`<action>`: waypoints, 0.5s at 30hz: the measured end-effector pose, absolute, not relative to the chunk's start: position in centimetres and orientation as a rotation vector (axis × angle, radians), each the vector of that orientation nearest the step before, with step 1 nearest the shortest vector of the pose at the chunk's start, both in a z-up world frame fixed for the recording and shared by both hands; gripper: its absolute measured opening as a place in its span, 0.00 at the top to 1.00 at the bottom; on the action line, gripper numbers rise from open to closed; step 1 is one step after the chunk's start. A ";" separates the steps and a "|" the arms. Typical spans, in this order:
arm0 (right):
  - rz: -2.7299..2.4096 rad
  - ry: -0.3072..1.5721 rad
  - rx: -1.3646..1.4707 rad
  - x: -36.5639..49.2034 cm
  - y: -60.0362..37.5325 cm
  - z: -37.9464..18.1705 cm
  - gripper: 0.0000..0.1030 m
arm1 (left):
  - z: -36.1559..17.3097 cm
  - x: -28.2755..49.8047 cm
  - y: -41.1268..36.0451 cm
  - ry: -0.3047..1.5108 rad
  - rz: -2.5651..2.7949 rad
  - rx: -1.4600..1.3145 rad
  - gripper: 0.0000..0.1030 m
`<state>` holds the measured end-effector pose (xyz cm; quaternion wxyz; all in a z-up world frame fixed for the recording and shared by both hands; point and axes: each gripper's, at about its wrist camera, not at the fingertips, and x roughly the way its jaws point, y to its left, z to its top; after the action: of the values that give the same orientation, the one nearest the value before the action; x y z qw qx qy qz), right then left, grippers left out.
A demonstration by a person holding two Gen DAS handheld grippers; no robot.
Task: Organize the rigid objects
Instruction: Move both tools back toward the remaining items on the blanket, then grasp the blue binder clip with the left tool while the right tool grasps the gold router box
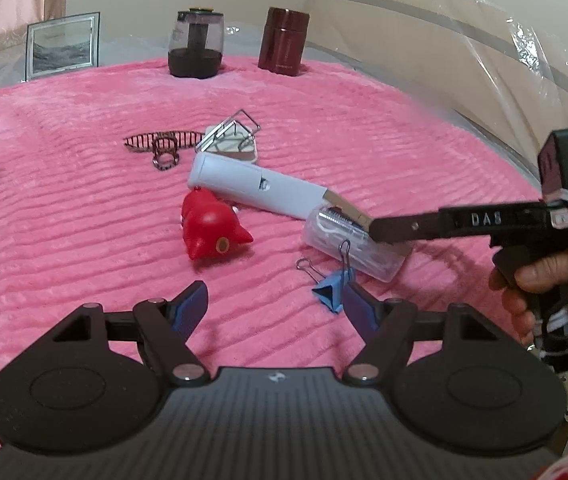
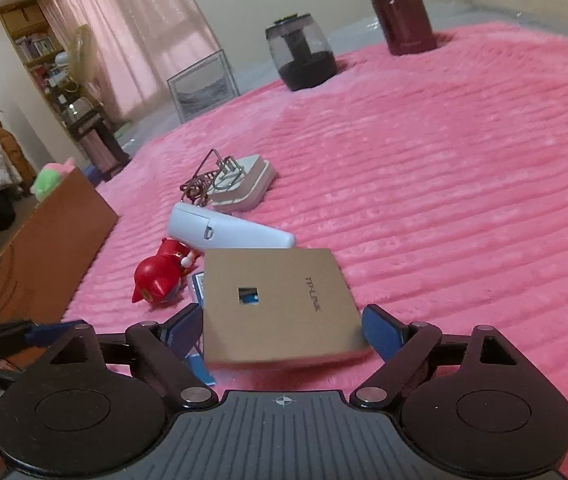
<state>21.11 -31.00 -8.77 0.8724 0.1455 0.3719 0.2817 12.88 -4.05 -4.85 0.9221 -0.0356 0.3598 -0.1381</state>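
A clear plastic case (image 1: 350, 248) lies ahead of the left gripper's (image 1: 276, 304) right finger, with a white coiled thing inside it that I cannot name. Far beyond both pairs of fingers a dark smoky jar (image 1: 196, 46) stands upright with dark contents in its lower part, and a maroon canister (image 1: 284, 42) stands beside it, closed.

The left gripper tilts down toward the pink blanket (image 1: 84, 200), its blue-padded fingers (image 1: 190, 304) apart with only blanket between them. A blue binder clip (image 1: 330, 290) lies just beside the right finger, at its tip. A red toy figure (image 1: 210, 228) lies ahead of the left finger, and a white handheld device (image 1: 252, 186) lies slanted beyond it.

A hand (image 1: 540, 280) comes in from the right holding the right gripper (image 2: 280, 320), whose black finger reads "DAS" in the left view. Its tip reaches over the clear case.

From the right wrist, a tan square faceplate (image 2: 280, 304) sits between the spread fingers (image 2: 384, 330). It is marked "TP-LINK" and has a small square opening with blue showing through. The left finger seems to touch its edge, while a thin gap shows at the right finger, so the pads are not clamping it. The plate is slightly blurred along its near edge.

Beyond the fingertips lie a wire clip on a white block (image 2: 244, 186) and a brown hair comb (image 1: 160, 142).
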 end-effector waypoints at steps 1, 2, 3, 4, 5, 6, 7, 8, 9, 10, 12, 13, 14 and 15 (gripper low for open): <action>0.597 0.780 0.313 21.4 -31.1 -8.9 0.17 | -5.0 13.0 -4.2 0.742 -0.286 -0.074 0.32; 0.604 0.786 0.326 21.7 -31.2 -9.0 0.16 | -5.2 13.0 -4.3 0.748 -0.289 -0.074 0.32; 0.614 0.793 0.341 22.0 -31.3 -9.2 0.16 | -5.3 13.0 -4.4 0.750 -0.292 -0.074 0.32; 0.624 0.802 0.358 22.3 -31.4 -9.4 0.15 | -5.4 13.0 -4.5 0.752 -0.293 -0.075 0.32; 0.631 0.806 0.373 22.6 -31.5 -9.6 0.14 | -5.5 13.0 -4.5 0.754 -0.295 -0.075 0.32; 0.634 0.806 0.385 22.8 -31.5 -9.7 0.14 | -5.6 13.0 -4.6 0.757 -0.298 -0.077 0.32; 0.636 0.807 0.395 22.9 -31.6 -9.7 0.13 | -5.6 13.0 -4.7 0.758 -0.299 -0.077 0.32; 0.639 0.807 0.404 22.9 -31.6 -9.8 0.13 | -5.6 12.9 -4.8 0.758 -0.301 -0.077 0.32; 0.639 0.807 0.412 23.0 -31.7 -9.7 0.14 | -5.6 12.9 -4.8 0.757 -0.303 -0.077 0.32; 0.636 0.806 0.425 22.9 -31.8 -9.7 0.14 | -5.7 12.9 -4.9 0.757 -0.305 -0.078 0.32; 0.633 0.804 0.454 22.6 -32.1 -9.5 0.15 | -5.7 12.9 -5.3 0.755 -0.311 -0.078 0.32; 0.626 0.796 0.461 22.4 -32.3 -9.3 0.15 | -5.7 13.0 -5.5 0.754 -0.317 -0.077 0.32; 0.614 0.785 0.463 22.1 -32.6 -9.0 0.15 | -5.8 13.0 -5.8 0.752 -0.323 -0.075 0.32; 0.601 0.769 0.465 21.6 -32.9 -8.7 0.15 | -5.8 13.1 -6.1 0.749 -0.328 -0.071 0.32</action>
<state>21.63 -32.91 -8.74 0.8574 0.2213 0.3661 0.2862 13.12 -6.13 -5.81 0.9170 -0.0347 0.3641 -0.1592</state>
